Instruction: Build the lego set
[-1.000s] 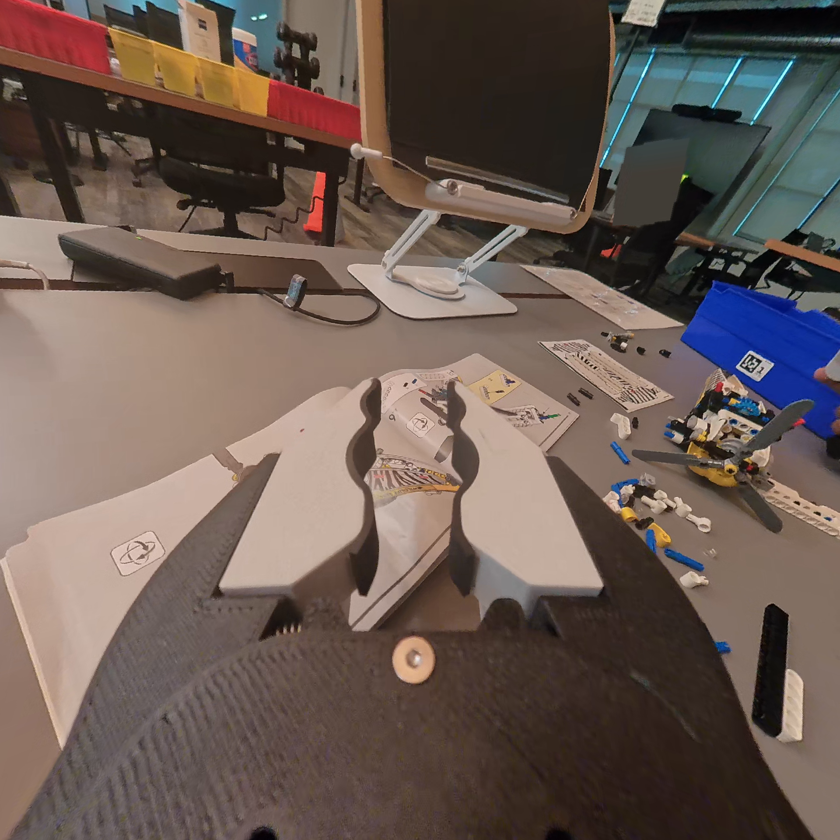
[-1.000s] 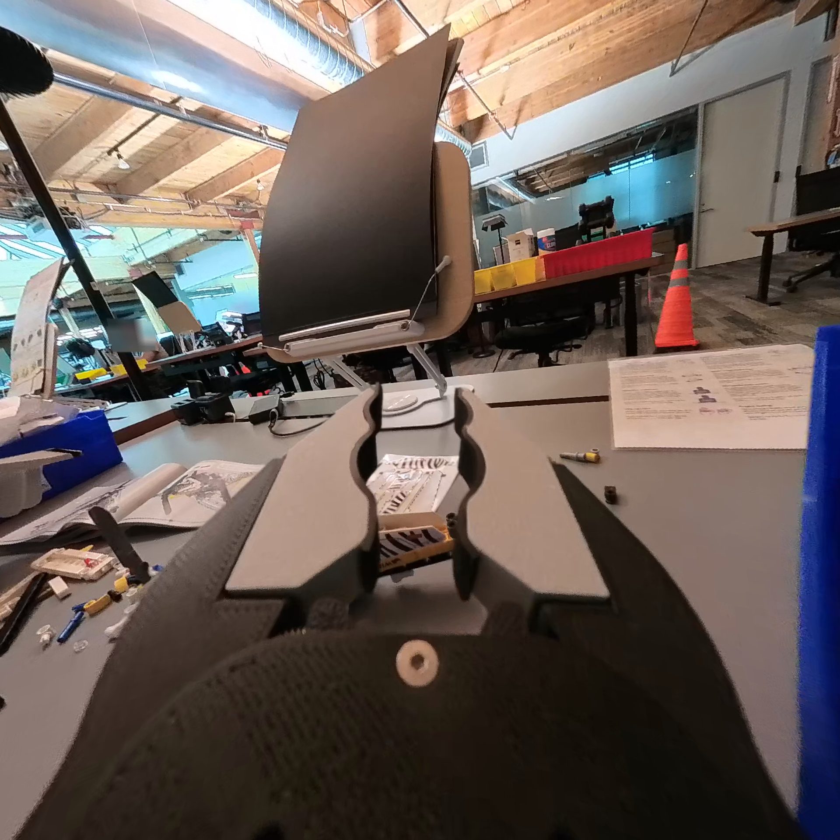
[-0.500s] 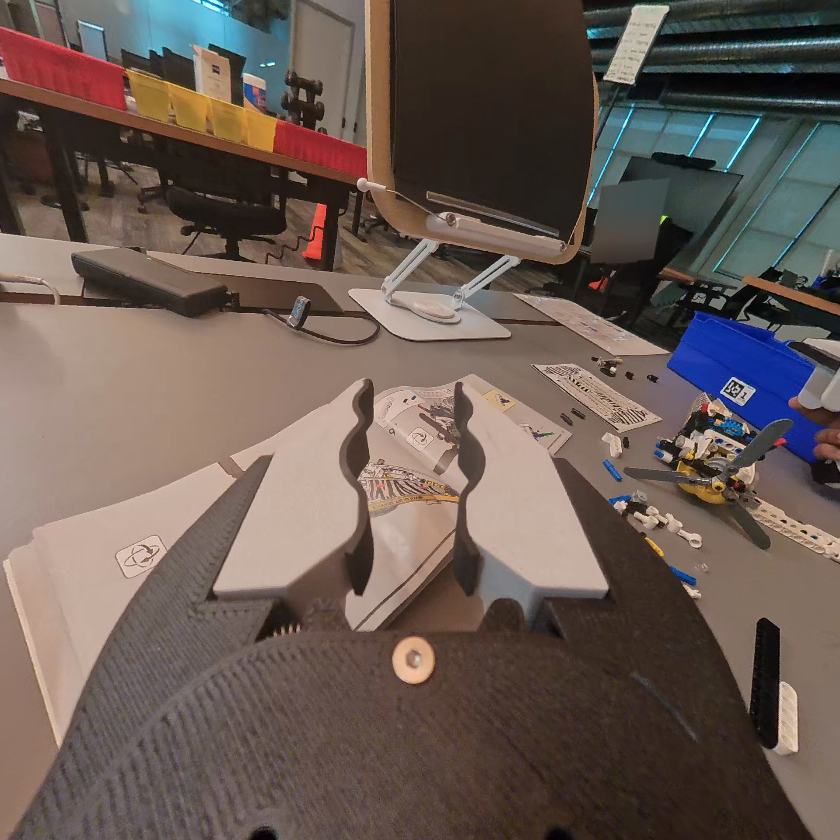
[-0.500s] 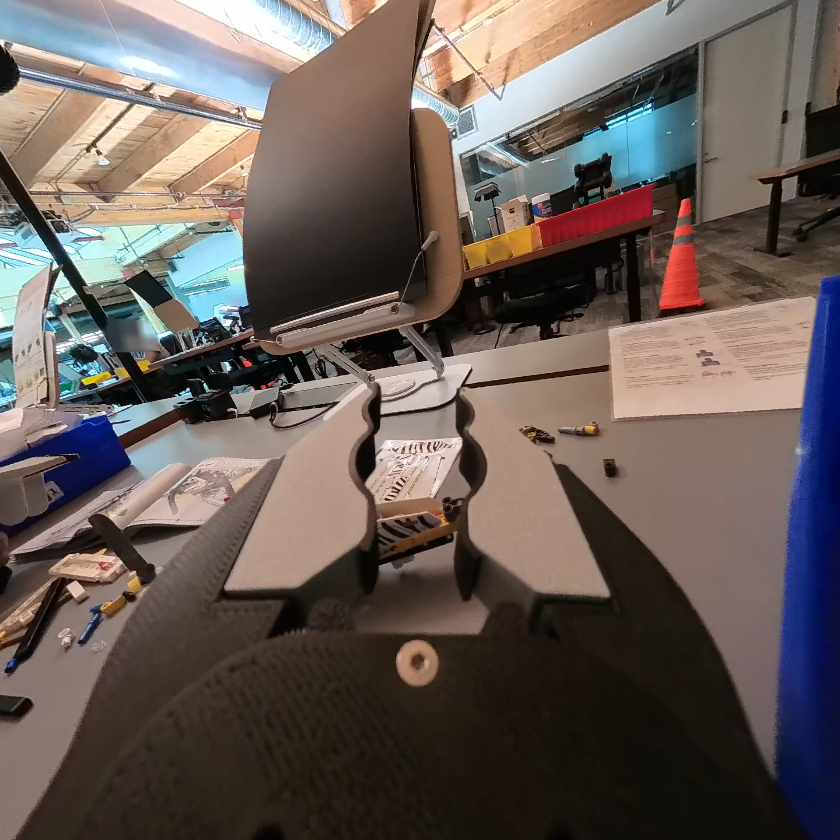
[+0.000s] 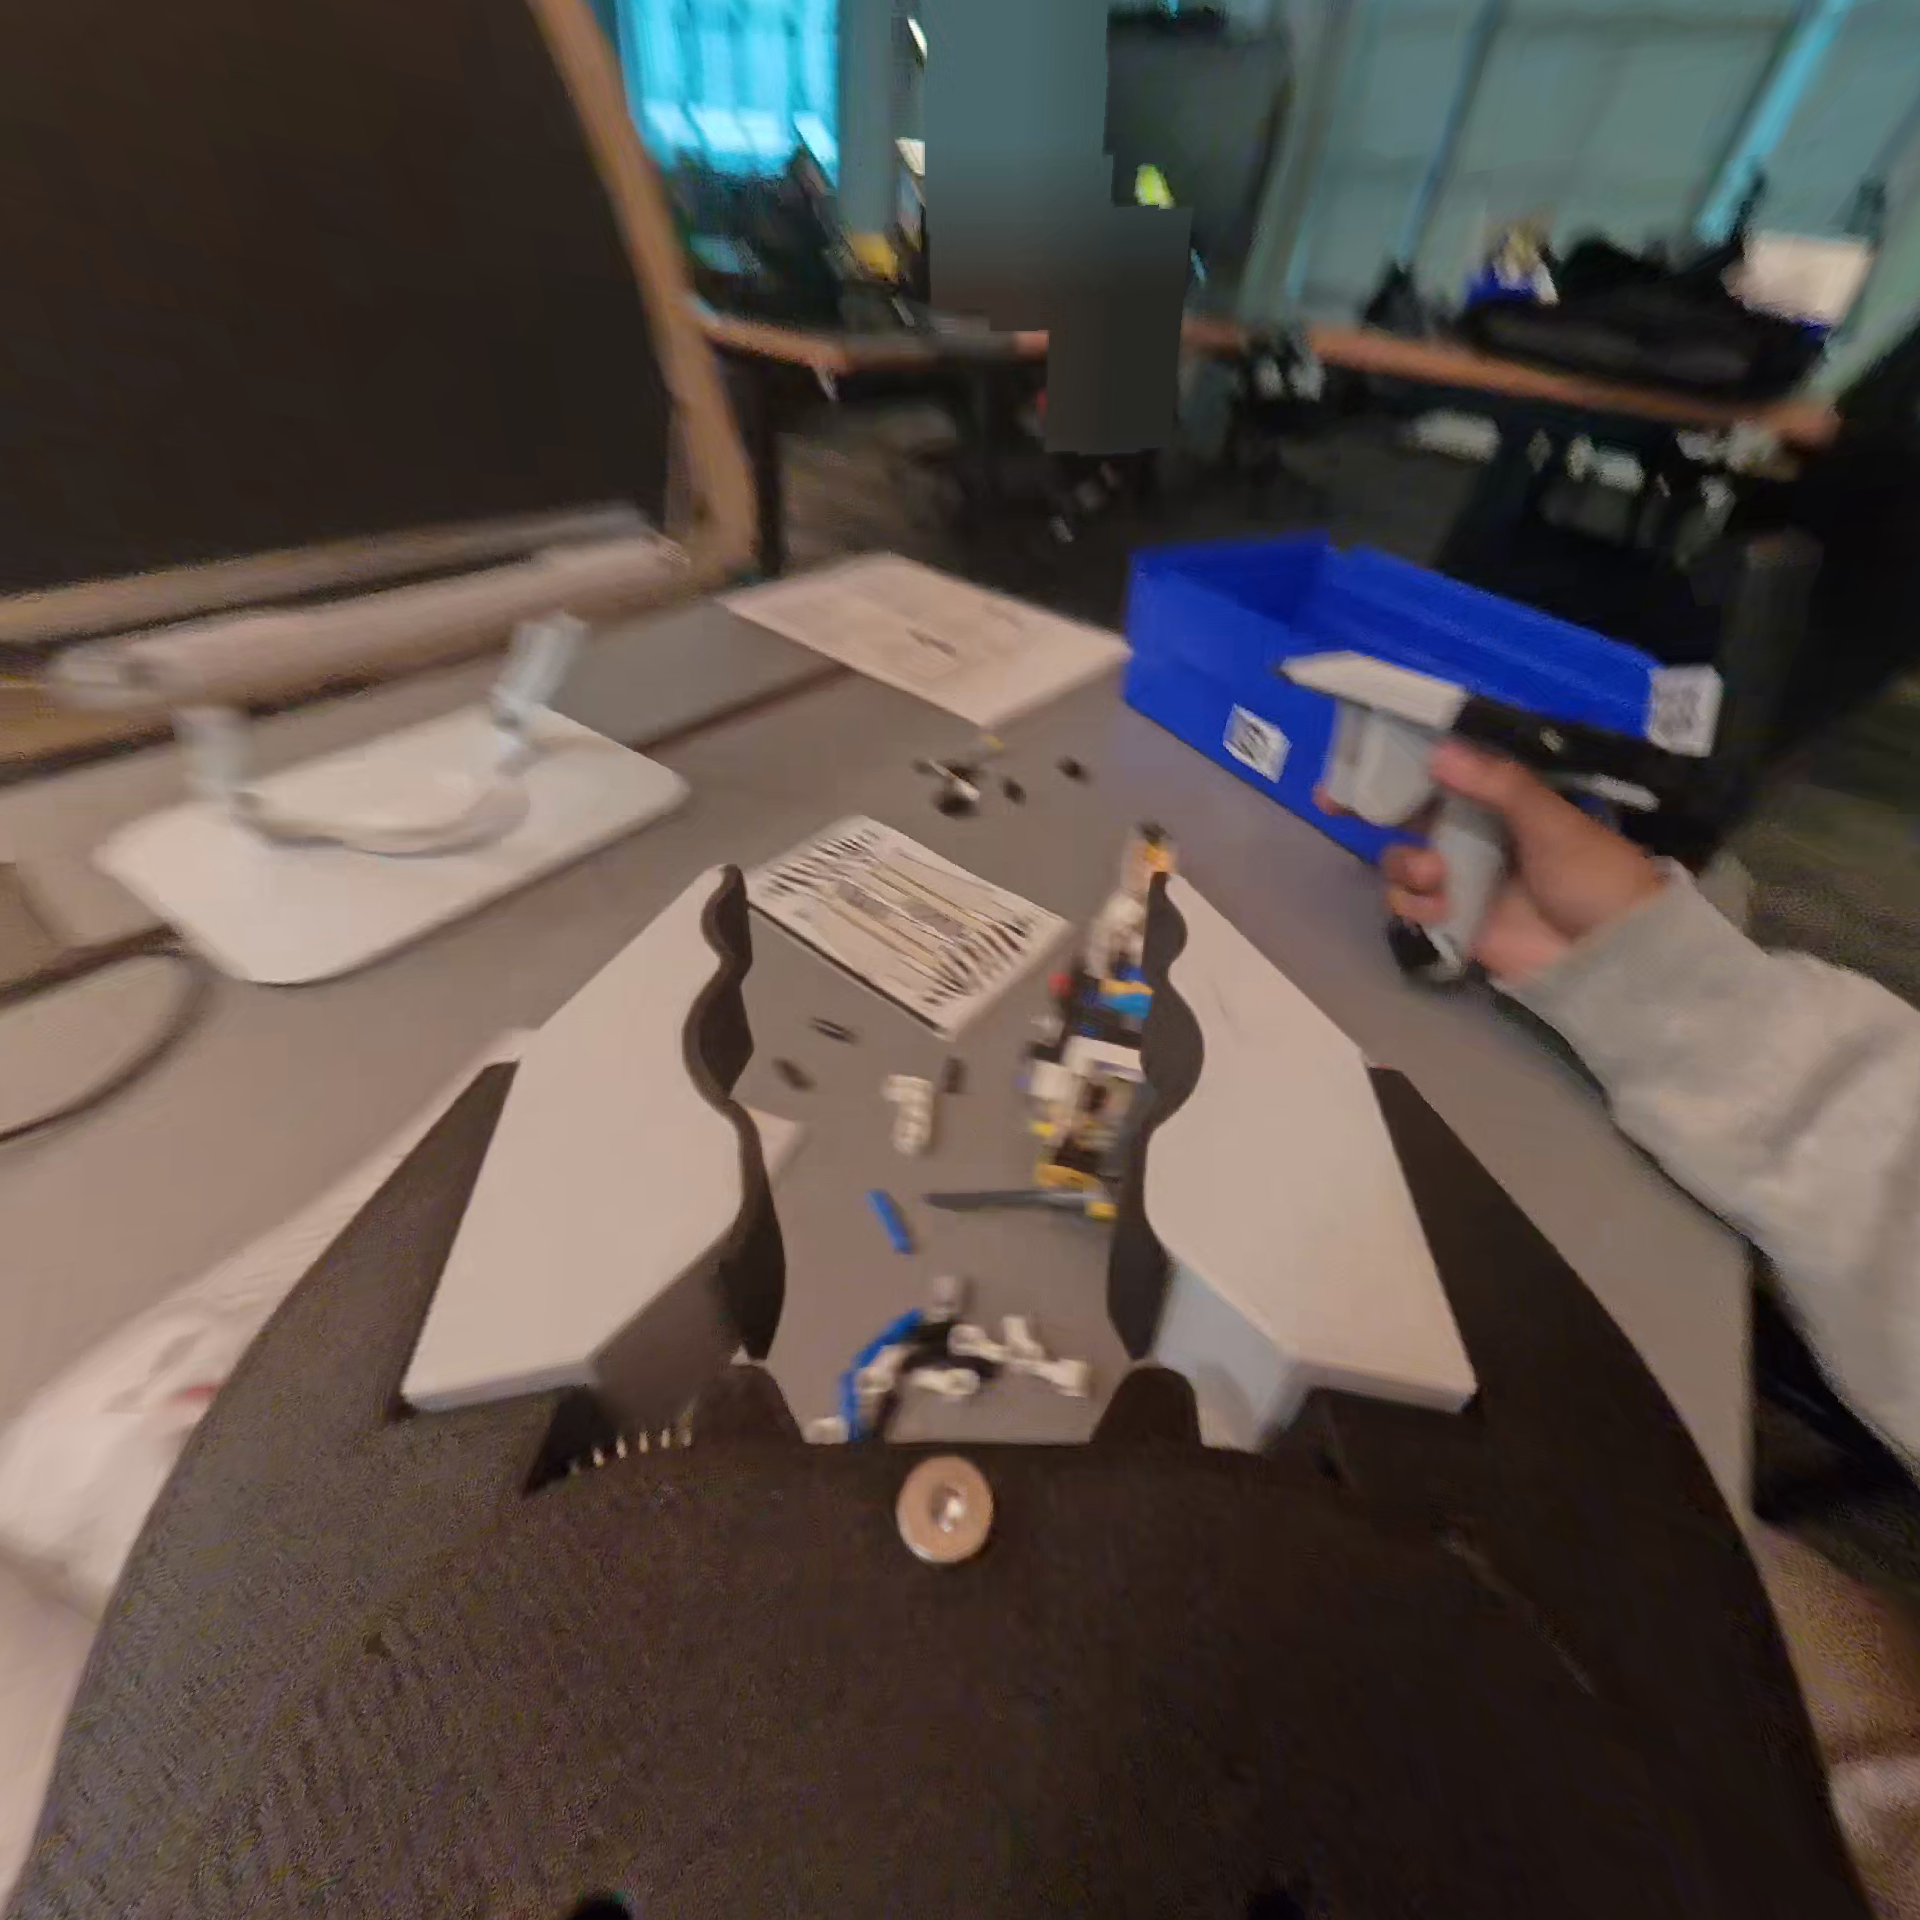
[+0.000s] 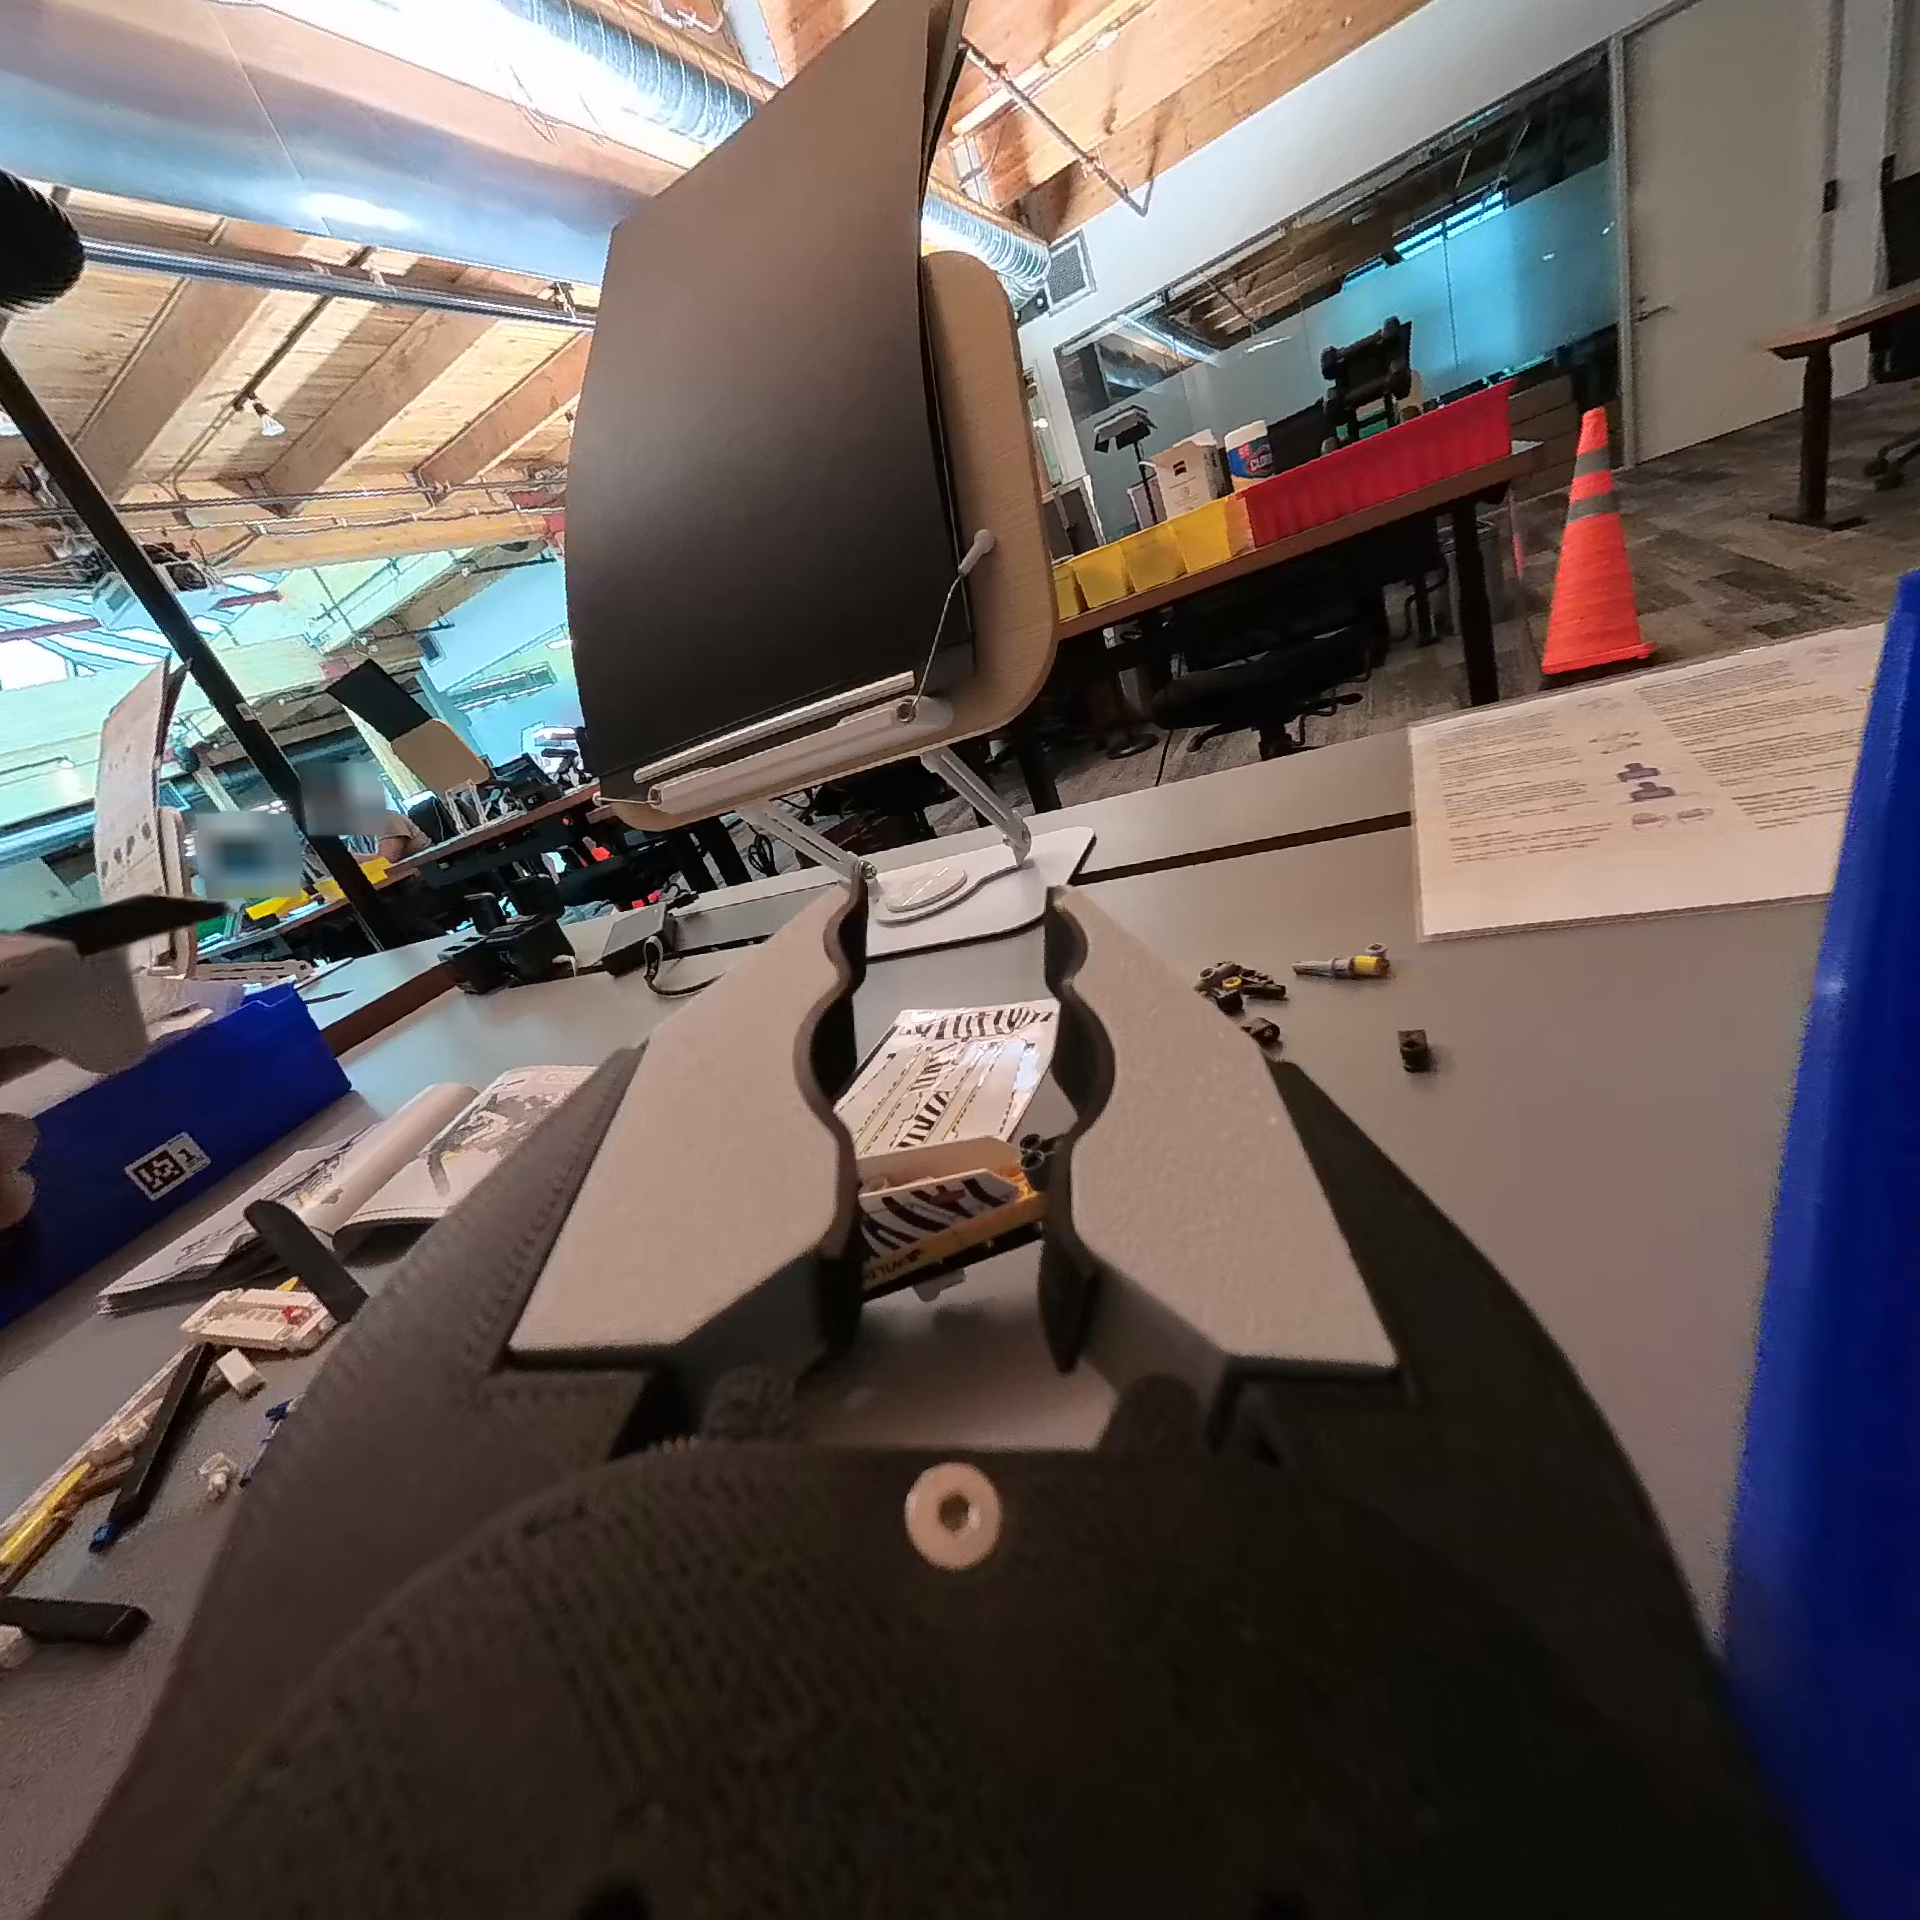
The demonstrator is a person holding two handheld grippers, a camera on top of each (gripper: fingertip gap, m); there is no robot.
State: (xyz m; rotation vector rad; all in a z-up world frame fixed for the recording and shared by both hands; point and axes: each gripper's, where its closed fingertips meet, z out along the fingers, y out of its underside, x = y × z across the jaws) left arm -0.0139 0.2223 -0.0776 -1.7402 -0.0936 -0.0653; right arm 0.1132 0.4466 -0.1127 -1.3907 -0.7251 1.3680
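So the left gripper (image 5: 945,1049) hangs wide open over loose lego bits (image 5: 966,1361) beside the sticker sheet (image 5: 904,925); right gripper (image 6: 951,1091) is clamped on a striped lego piece (image 6: 951,1210).

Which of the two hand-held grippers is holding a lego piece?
The right hand-held gripper: a zebra-striped yellow lego piece sits pinched between its fingers. The left hand-held gripper is open, with only loose pieces on the table behind it.
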